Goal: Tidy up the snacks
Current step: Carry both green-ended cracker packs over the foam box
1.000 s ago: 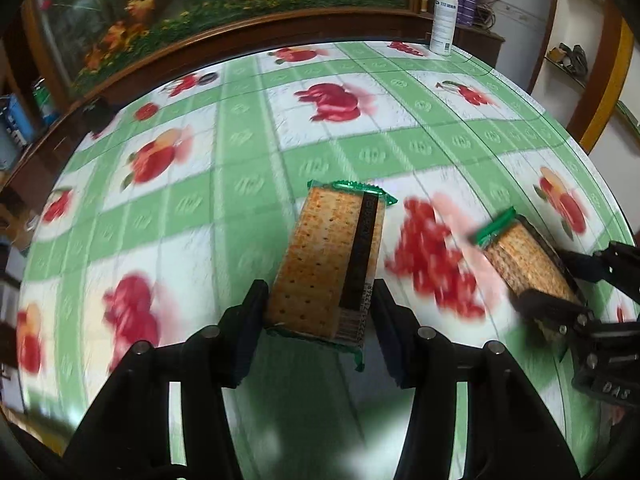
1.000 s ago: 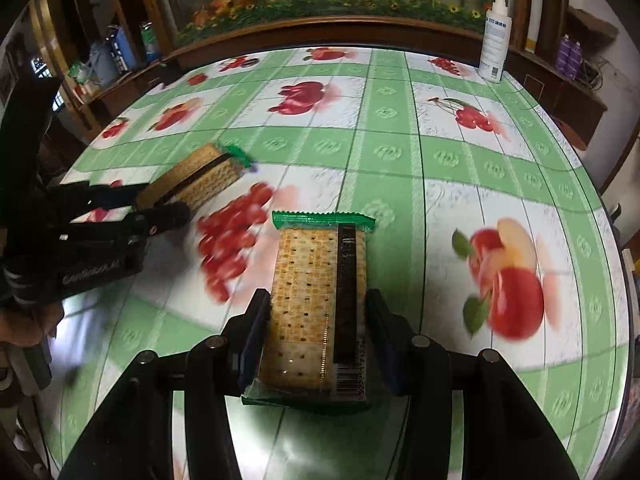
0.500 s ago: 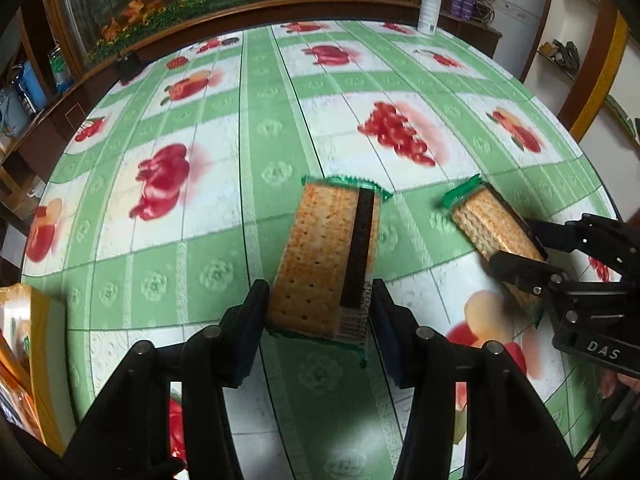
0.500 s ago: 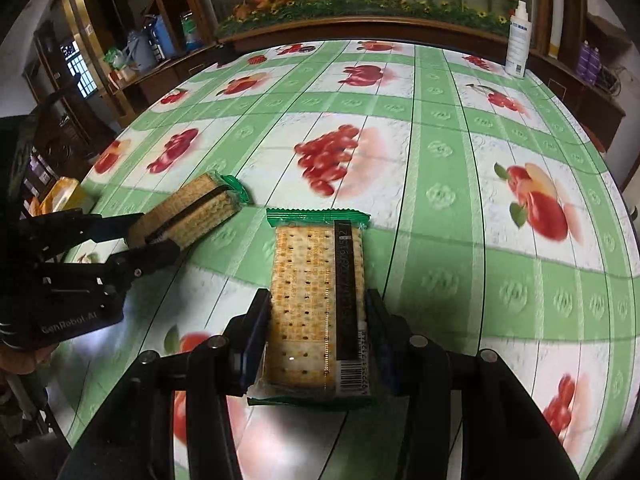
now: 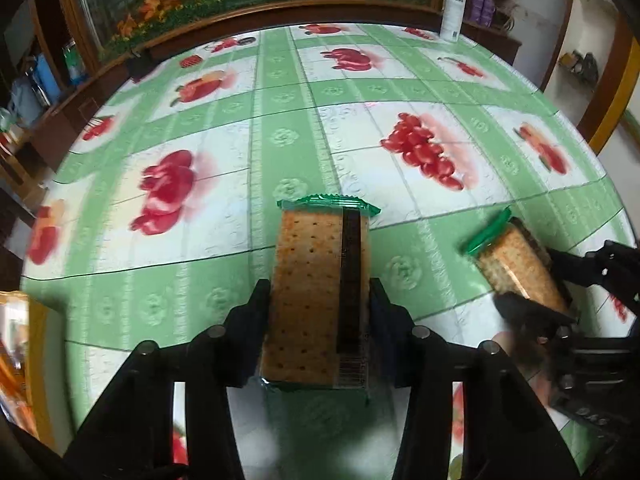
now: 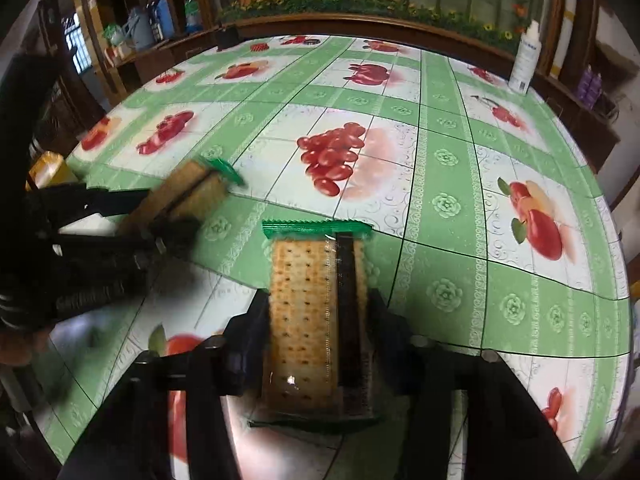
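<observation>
Green crimped film is sticking out past your fingers on both sides: you are carrying two cracker packs at once, one in each tool. Your left tool (image 5: 320, 300) is clamping the left cracker pack (image 5: 320, 288) by its long edges, the pack lying flat and pointing forward, clear of the surface (image 5: 280, 92). Your right tool (image 6: 318, 304) is pinching the right cracker pack (image 6: 316, 300) the same way, and it too appears lifted off the cloth. Gripping across the narrow width is probably keeping each pack level and stiff, so the crackers inside are less likely to crack than if you squeezed the faces.

Each tool is showing up in the other's camera: the right pack at the right edge of the left view, the left pack at the left edge of the right view, both angled inward. That suggests you are holding the two packs side by side, near each other but apart, perhaps bringing them toward one place.

As for containers, an orange and yellow box or bag (image 5: 16, 344) is peeking in at the far left of the left view; what it holds I cannot tell. A white bottle (image 5: 452, 12) is standing at the far rim, well apart from both packs.
</observation>
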{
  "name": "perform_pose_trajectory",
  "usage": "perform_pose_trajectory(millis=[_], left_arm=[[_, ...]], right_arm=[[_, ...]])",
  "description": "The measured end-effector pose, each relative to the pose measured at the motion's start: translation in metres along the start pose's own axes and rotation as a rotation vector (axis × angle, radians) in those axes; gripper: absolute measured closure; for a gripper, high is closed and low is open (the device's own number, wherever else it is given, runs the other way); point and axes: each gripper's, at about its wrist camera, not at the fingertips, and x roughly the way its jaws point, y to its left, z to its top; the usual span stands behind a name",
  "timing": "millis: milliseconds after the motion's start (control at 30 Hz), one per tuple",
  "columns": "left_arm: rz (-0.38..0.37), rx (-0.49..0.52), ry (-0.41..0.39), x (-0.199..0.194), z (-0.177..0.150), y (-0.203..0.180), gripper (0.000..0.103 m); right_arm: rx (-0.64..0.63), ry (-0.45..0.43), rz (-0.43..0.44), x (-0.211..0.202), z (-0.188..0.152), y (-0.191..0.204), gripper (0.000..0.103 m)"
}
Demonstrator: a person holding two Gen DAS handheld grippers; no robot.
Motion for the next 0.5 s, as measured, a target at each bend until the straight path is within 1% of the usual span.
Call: perform_pose_trajectory(millis=[67, 133, 200, 333, 500], left_arm=[[-0.004, -0.001, 0.003, -0.004, -0.006, 0.003, 0.054], [0.009, -0.011, -0.005, -0.012, -0.016, 0.007, 0.054], [0.026, -0.021, -0.023, -0.023, -0.025, 0.011, 0.054], [0.071, -0.028, -0.063, -0.048, -0.044, 0.018, 0.054], [0.102, -0.064, -0.096, -0.070, -0.067, 0.034, 0.054]], right_arm=[[0.021, -0.012, 0.041, -0.004, -0.003, -0.002, 0.056], [0.022, -0.020, 0.038, -0.008, -0.005, 0.001, 0.056], [0.024, -0.034, 0.061, -0.013, -0.008, 0.005, 0.056], [0.021, -0.053, 0.108, -0.021, -0.011, 0.021, 0.056], [-0.010, -0.067, 0.152, -0.027, -0.011, 0.046, 0.057]])
